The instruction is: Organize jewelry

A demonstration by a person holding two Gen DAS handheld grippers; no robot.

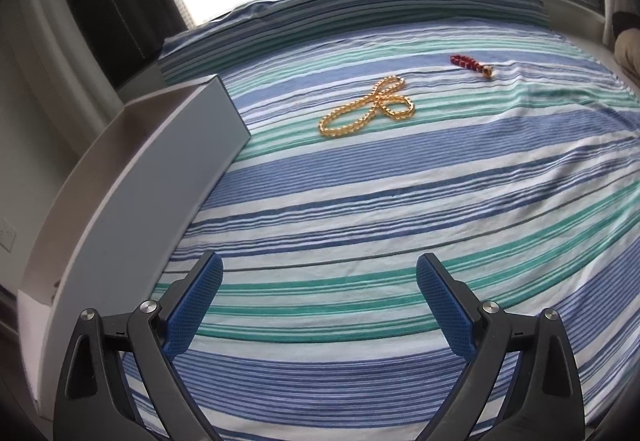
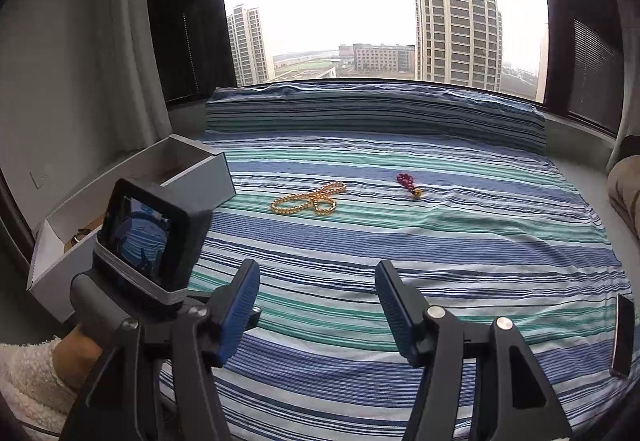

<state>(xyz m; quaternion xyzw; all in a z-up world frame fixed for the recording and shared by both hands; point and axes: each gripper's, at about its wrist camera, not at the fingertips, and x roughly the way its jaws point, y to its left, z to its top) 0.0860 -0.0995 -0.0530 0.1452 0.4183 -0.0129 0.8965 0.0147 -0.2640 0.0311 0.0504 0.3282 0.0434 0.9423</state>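
A gold bead necklace [image 1: 370, 108] lies looped on the striped cloth; it also shows in the right wrist view [image 2: 310, 198]. A dark red bead bracelet [image 1: 472, 65] with a gold end lies to its right, also in the right wrist view [image 2: 409, 185]. A long grey open box [image 1: 132, 177] stands along the left edge, also in the right wrist view [image 2: 188, 173], with a small dark item inside. My left gripper [image 1: 320, 273] is open and empty, well short of the jewelry. My right gripper [image 2: 318, 281] is open and empty, above the cloth near the front.
The blue, green and white striped cloth [image 2: 440, 249] covers a window seat with a raised striped bolster [image 2: 376, 113] at the back. The left gripper's camera body [image 2: 152, 237] sits at the left in the right wrist view. A beige cushion [image 2: 624, 185] lies at right.
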